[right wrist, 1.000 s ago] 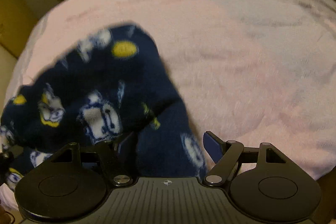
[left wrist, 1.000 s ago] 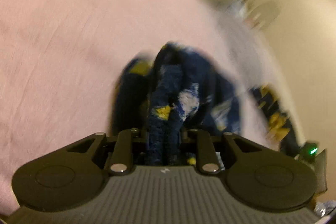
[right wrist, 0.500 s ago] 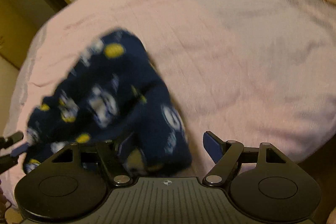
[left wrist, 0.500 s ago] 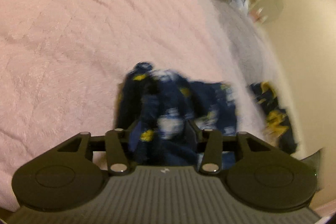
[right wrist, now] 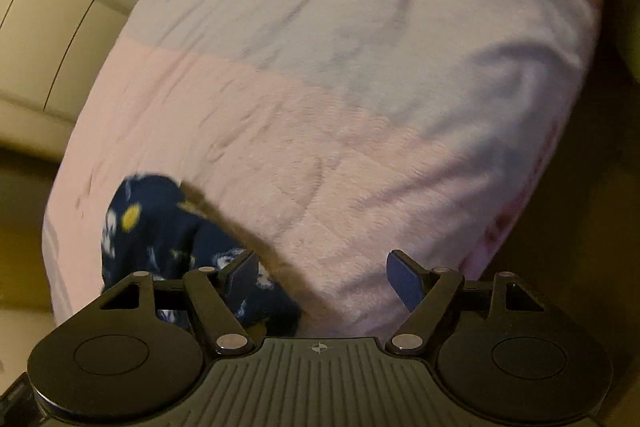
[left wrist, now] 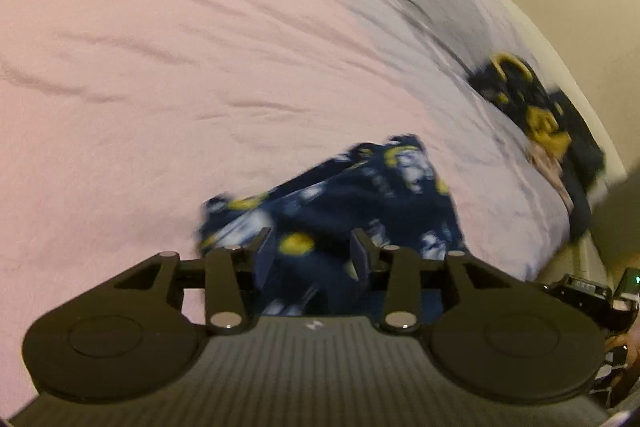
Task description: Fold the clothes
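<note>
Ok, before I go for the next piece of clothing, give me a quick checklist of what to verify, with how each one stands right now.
1. Left claw free of cloth: ok, jaws opening, the patterned navy garment lies below them, not pinched.
2. Right claw empty: ok, jaws wide, only the pink blanket between them.
3. Folded garment resting on the bed: ok, lying on the blanket near its edge.
4. Fold is neat: cannot tell, the views are blurred.
5. Next piece located: ok, a dark navy and yellow pile sits further along the bed by the wall.
6. Path to it clear: ok, bare blanket between.
</note>
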